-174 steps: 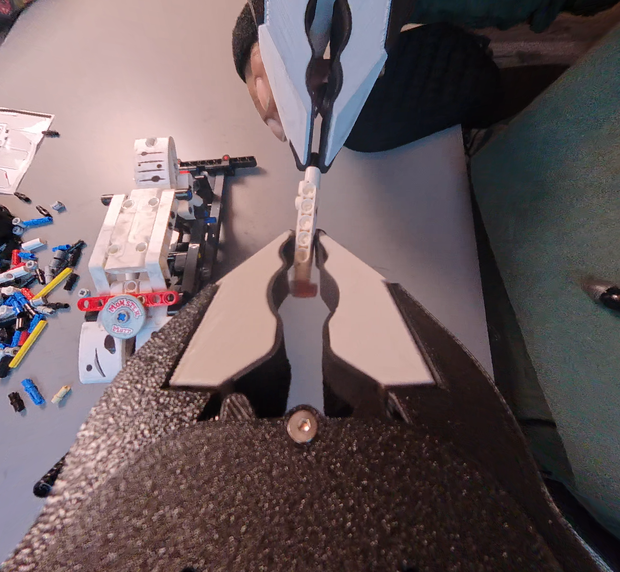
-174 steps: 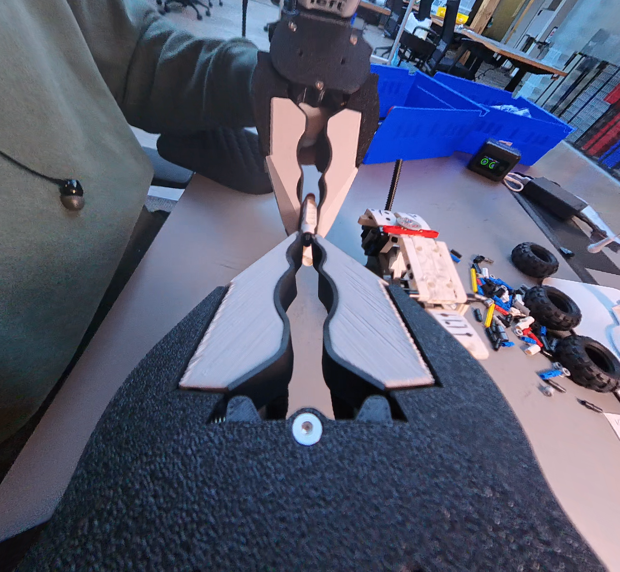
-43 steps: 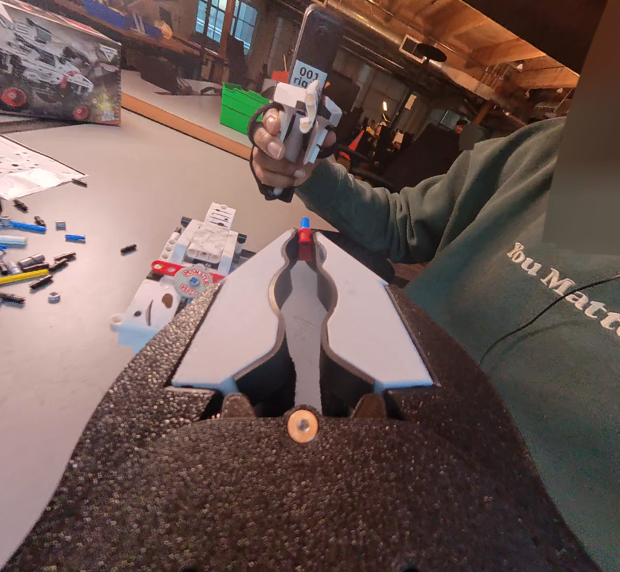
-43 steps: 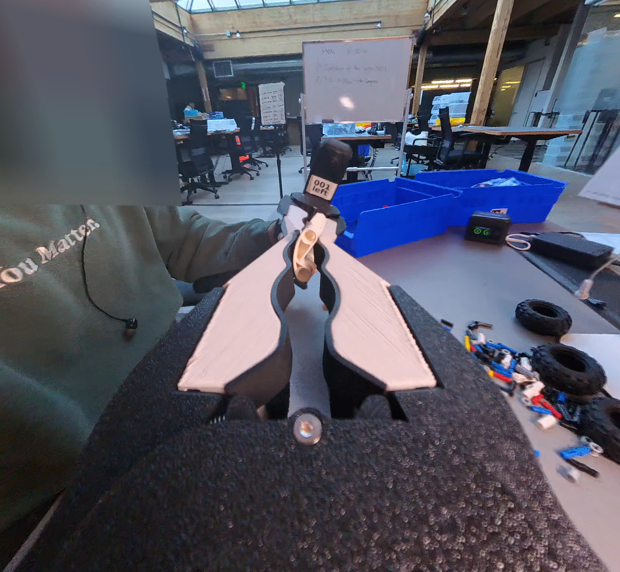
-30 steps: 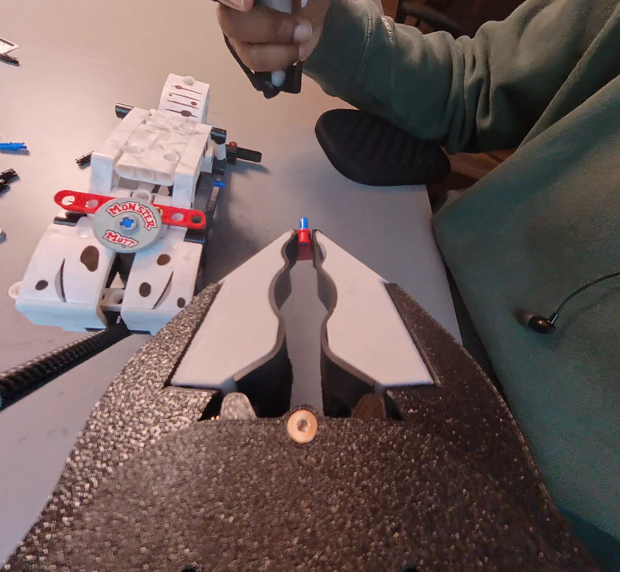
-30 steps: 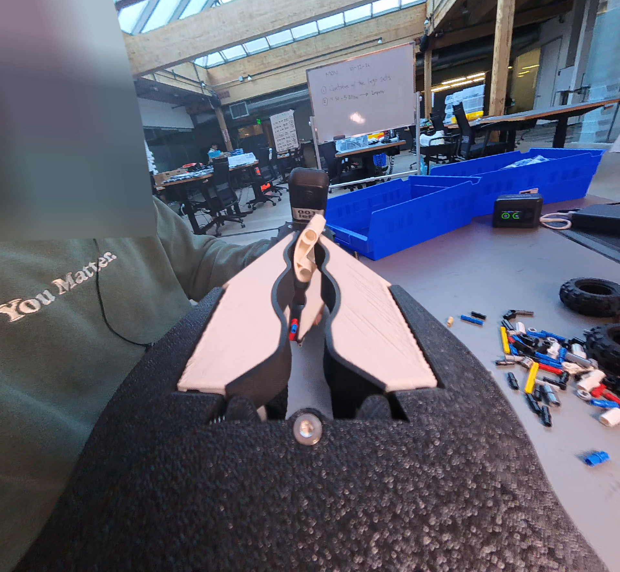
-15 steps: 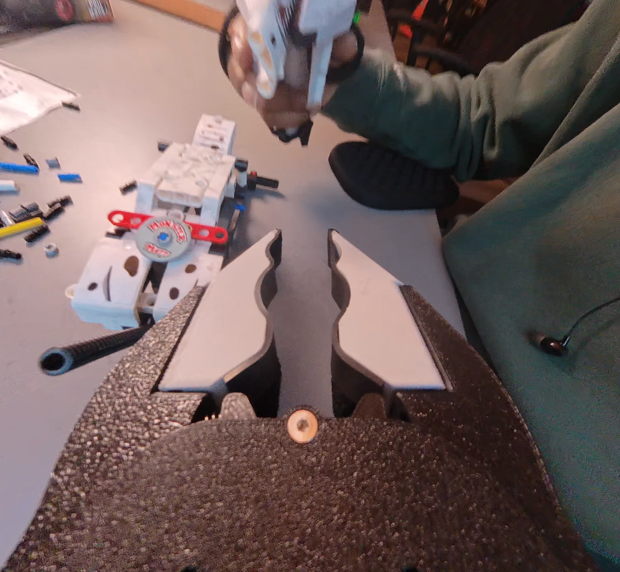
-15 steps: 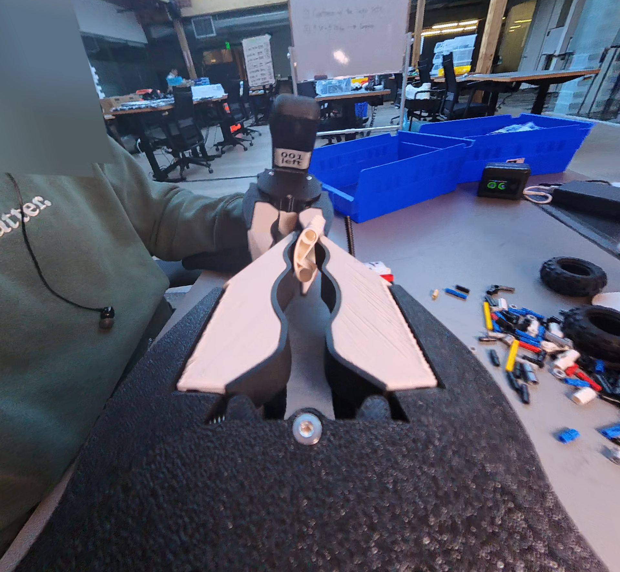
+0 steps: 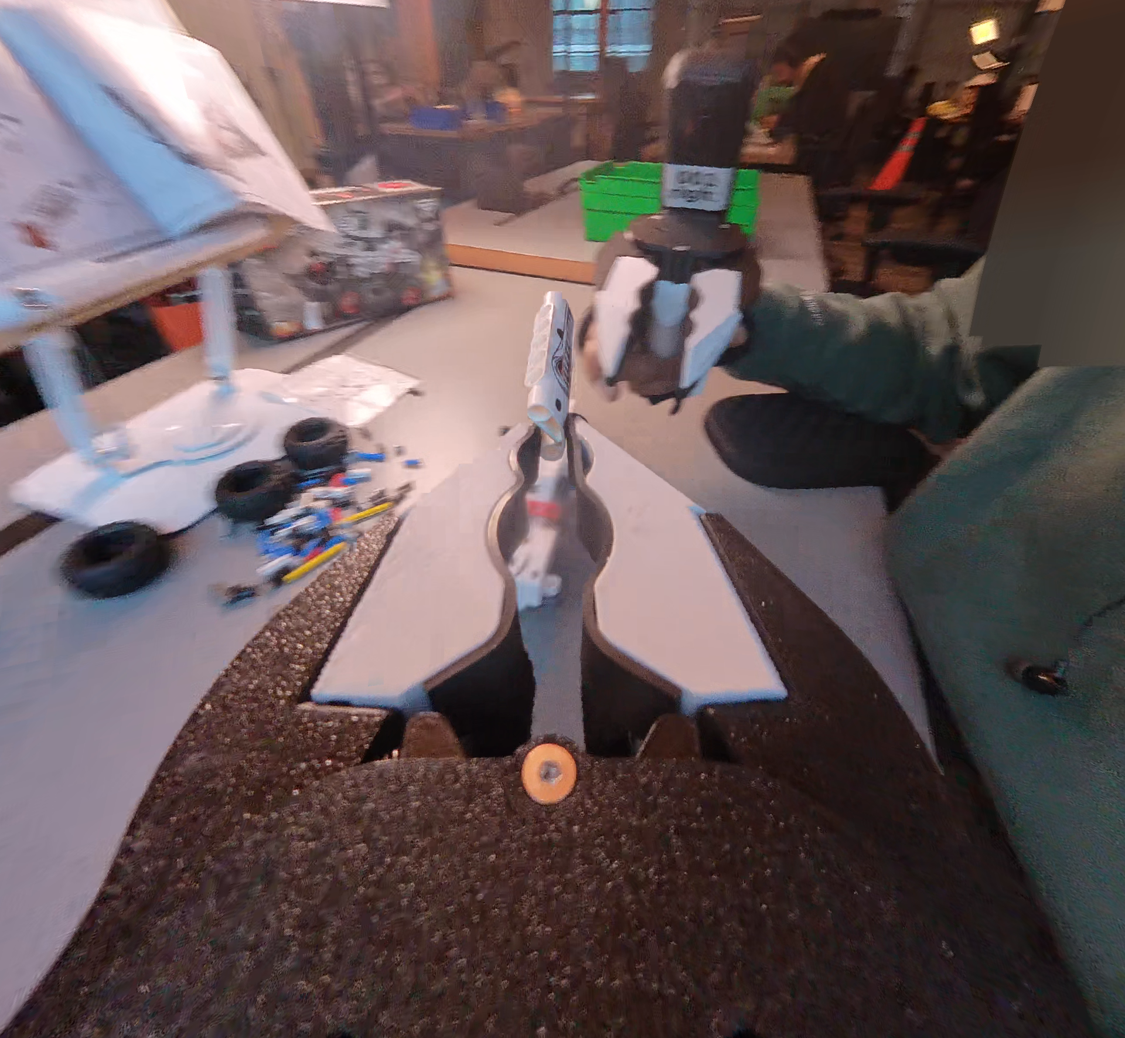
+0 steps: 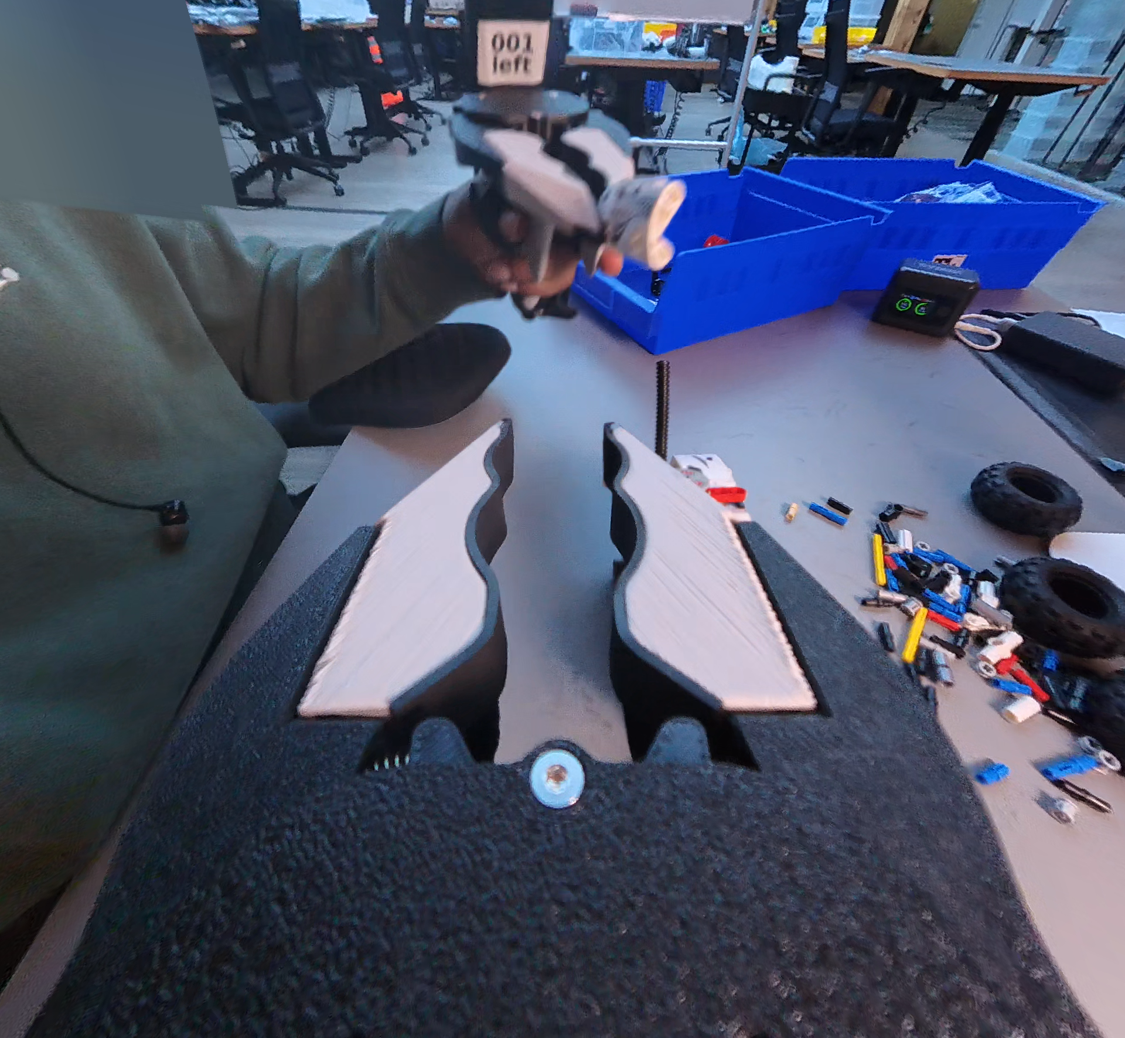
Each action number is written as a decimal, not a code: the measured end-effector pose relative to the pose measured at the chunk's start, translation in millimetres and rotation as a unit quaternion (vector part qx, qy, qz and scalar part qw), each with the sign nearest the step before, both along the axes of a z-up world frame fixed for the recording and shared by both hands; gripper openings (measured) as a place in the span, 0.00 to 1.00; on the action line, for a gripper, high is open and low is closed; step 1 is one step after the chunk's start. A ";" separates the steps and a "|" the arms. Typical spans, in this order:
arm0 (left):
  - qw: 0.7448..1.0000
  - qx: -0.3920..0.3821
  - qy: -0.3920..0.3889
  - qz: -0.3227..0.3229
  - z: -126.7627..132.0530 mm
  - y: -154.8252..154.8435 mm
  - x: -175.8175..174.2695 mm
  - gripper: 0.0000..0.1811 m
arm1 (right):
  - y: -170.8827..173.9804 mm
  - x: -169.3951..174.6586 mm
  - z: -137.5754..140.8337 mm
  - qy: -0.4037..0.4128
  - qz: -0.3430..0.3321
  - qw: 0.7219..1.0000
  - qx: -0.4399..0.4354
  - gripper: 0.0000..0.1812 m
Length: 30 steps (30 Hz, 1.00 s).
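My left gripper (image 9: 548,437) is shut on the lower end of a white holed beam (image 9: 551,360) that stands up above its fingertips, held over the grey table (image 9: 761,528). It also shows in the right wrist view (image 10: 569,199), blurred, with the white beam (image 10: 639,217) sticking out to the right. My right gripper (image 10: 557,430) is open and empty above the table. It shows in the left wrist view (image 9: 666,333), just right of the beam and apart from it. A white brick vehicle model (image 10: 706,473) lies on the table beyond my right gripper's right finger.
Loose small bricks (image 10: 937,601) and black tyres (image 10: 1026,497) lie at the right. Blue bins (image 10: 761,253), a small black screen device (image 10: 925,296) and a black threaded rod (image 10: 662,406) are farther back. An instruction sheet on a white stand (image 9: 122,156) is at the left. Left tips to right tips: about 9 cm.
The white beam has passed from my right gripper to my left. My left gripper, open and empty before, is shut on it. My right gripper has opened and drawn back.
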State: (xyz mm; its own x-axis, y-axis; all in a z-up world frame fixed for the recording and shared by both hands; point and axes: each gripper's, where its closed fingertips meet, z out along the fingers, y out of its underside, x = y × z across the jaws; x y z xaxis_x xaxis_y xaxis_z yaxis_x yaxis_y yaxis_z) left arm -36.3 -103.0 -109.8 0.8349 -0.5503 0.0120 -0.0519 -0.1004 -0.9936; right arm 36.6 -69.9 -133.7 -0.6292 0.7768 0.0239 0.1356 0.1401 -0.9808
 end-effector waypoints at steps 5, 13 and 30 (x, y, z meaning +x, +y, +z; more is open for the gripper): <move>0.977 -0.060 -0.095 0.179 14.6 -37.7 -117.0 0.04 | -15.7 34.8 -45.2 -0.100 0.055 0.990 0.079 0.16; 0.864 -0.164 -0.228 0.417 -57.8 -105.4 -264.1 0.05 | -44.6 60.9 -134.7 -0.247 0.105 0.940 0.211 0.28; 0.928 -0.075 -0.199 0.305 -19.0 -69.0 -198.7 0.18 | -32.7 49.9 -146.3 -0.231 0.079 0.941 0.234 0.03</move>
